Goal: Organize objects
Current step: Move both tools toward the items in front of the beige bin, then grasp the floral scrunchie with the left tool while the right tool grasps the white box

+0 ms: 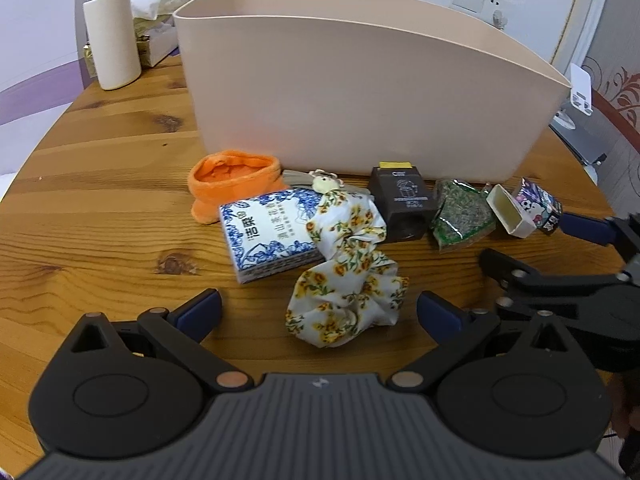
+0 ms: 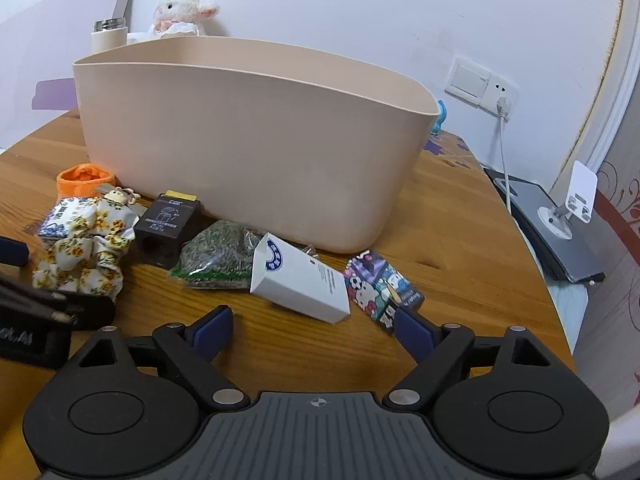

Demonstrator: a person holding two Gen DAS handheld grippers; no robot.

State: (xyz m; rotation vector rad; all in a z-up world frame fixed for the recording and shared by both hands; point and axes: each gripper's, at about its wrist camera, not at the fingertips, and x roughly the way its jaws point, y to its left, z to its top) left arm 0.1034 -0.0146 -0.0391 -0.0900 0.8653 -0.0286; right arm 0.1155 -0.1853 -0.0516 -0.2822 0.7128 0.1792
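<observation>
A tall beige bin stands on the round wooden table; it also shows in the right wrist view. In front of it lie an orange cloth pouch, a blue-and-white packet, a yellow floral scrunchie, a black box, a green packet, a white box and a cartoon-printed box. My left gripper is open, with the scrunchie between its fingers. My right gripper is open just before the white box and the cartoon box.
A white flask and a plush toy stand behind the bin at the left. A wall socket with a cable, a phone stand and a grey laptop are at the right, beyond the table edge.
</observation>
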